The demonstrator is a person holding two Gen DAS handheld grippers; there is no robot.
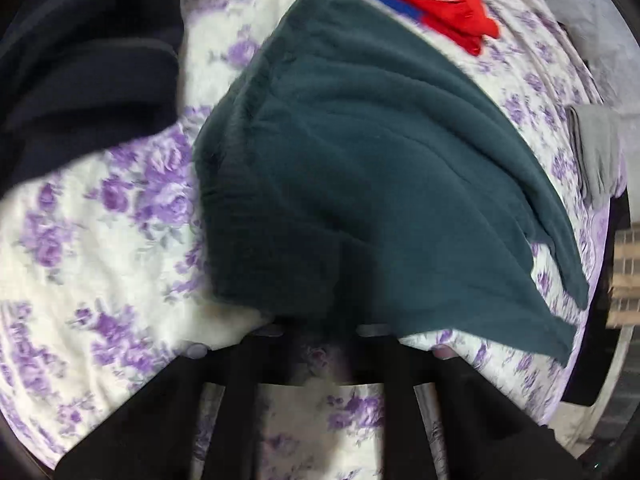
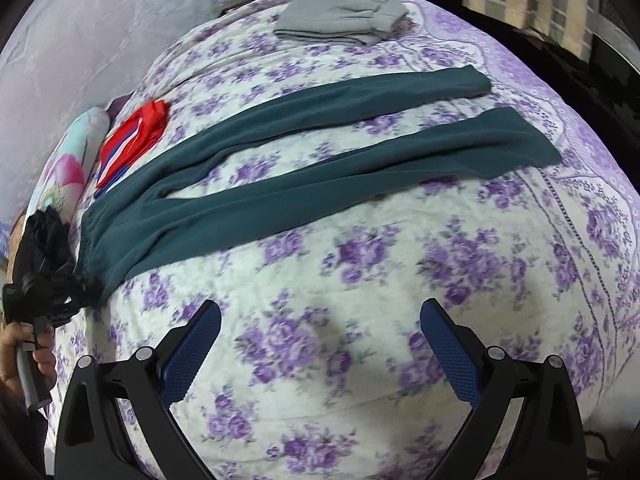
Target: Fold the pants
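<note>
Dark teal pants (image 2: 280, 184) lie flat on the floral bedspread (image 2: 360, 280), waistband (image 2: 90, 236) at the left, both legs stretching right and slightly apart. In the right wrist view my left gripper (image 2: 80, 292), held by a hand (image 2: 24, 352), sits at the near corner of the waistband. In the left wrist view the teal pants (image 1: 380, 160) fill the middle and drape over my left gripper (image 1: 354, 280), whose jaws stand closed on the cloth. My right gripper (image 2: 320, 320) is open above bare bedspread, in front of the near leg, nothing between its blue pads (image 2: 192, 352).
A red, blue and white garment (image 2: 132, 136) lies just beyond the waistband. A folded grey garment (image 2: 340, 16) rests at the far end of the bed. Dark clothing (image 1: 80, 72) is heaped at the left. A flowered pillow (image 2: 76, 160) borders the wall.
</note>
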